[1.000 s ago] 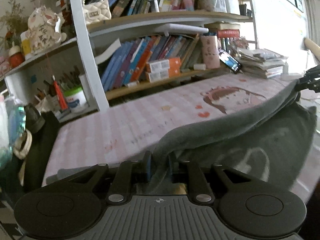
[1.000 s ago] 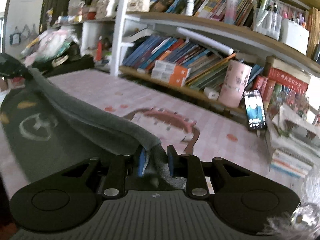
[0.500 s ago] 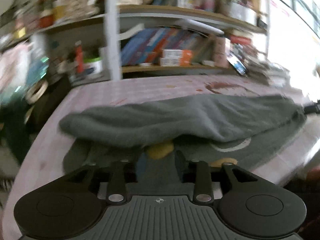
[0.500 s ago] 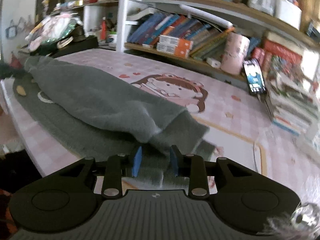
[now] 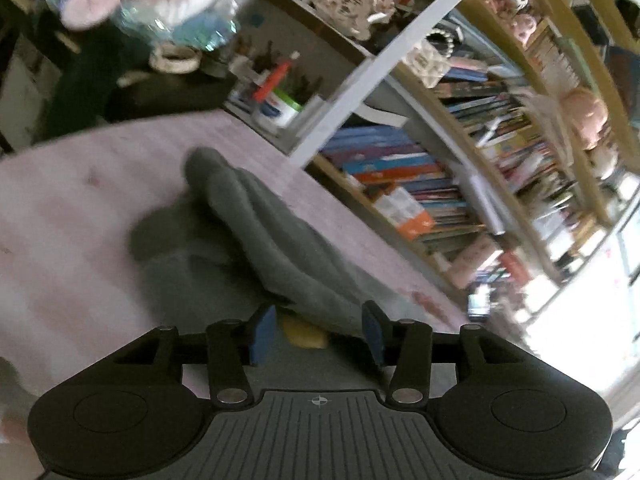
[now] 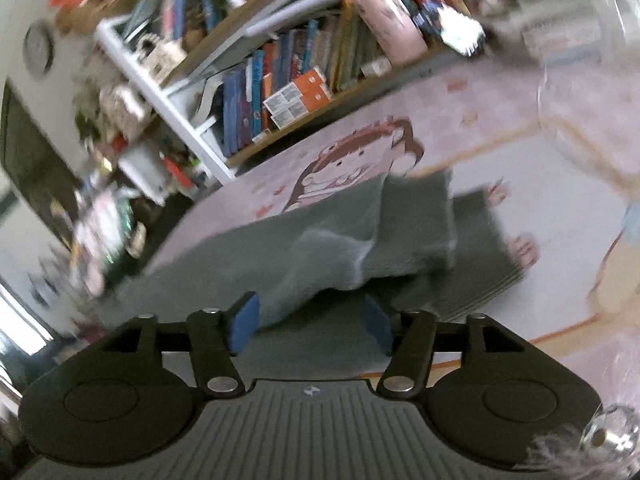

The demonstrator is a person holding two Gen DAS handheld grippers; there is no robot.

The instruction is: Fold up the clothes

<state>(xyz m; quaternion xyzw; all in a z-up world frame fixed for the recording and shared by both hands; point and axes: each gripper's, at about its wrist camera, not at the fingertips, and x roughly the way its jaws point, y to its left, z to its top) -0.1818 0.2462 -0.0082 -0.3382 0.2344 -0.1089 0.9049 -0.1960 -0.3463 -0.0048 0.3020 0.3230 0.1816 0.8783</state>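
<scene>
Left wrist view, tilted and blurred: grey garment (image 5: 276,240) lies folded over itself on the pink checked table (image 5: 80,208), its rounded far end pointing toward the bookshelf (image 5: 420,184). A yellow patch (image 5: 306,334) of the garment's print peeks from under the fold, right at the left gripper (image 5: 318,334). A white tub of pens (image 5: 276,108) stands on the shelf unit at the table's far edge. None of that shows from the other side.

Right wrist view: the garment's other end, upper layer rumpled (image 6: 360,236) over a flat lower layer that reaches a ribbed hem (image 6: 484,256). A cartoon girl print (image 6: 352,164) on the table cover lies just beyond the cloth; orange boxes (image 6: 300,98) sit on the shelf behind.

Left gripper: jaws opening, blue pads (image 5: 262,334) clear of the cloth; the fold's near edge sits between them, resting on the table.

Right gripper (image 6: 310,324): jaws opening, pads (image 6: 242,322) apart; the upper layer's corner droops between them, close to the left pad, not pinched.
</scene>
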